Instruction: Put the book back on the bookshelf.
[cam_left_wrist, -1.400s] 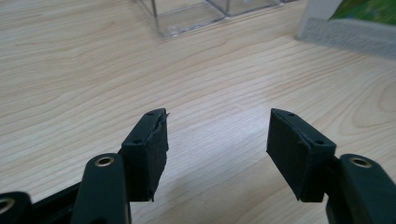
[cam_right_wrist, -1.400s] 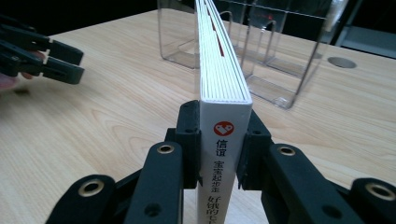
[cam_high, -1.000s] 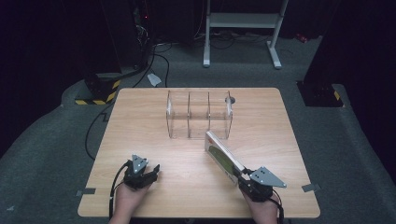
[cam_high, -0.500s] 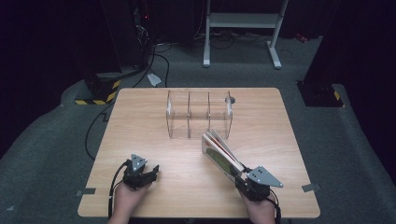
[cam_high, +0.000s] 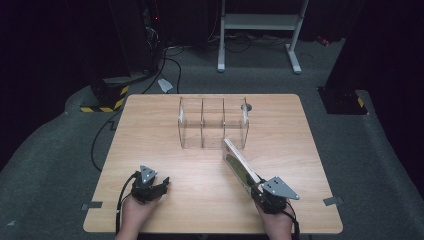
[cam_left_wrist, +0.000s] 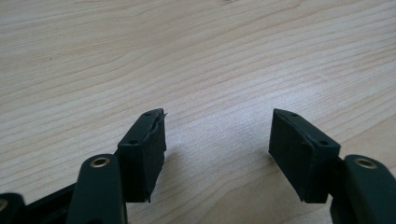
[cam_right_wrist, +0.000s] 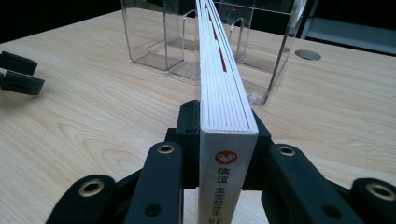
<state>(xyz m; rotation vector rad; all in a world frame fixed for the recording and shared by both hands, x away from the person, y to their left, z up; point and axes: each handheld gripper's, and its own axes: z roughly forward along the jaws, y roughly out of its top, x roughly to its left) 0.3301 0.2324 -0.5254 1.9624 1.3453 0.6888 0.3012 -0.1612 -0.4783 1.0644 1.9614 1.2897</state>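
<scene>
Even overhead light brightens the pale wooden table (cam_high: 165, 135) — beyond it, darkness; soft shadows beneath, near edges slightly blurred.

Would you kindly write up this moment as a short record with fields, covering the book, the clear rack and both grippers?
book: white book, standing on edge, far end pointing toward the rack
holder: right gripper, jaws clamped on the book's near end; they have just been closing, with the book between them
rack: clear divided rack, compartments empty, upright at mid-table
left gripper: left gripper, jaws open, nothing between them, low over the table
placement: book not yet in the rack
</scene>
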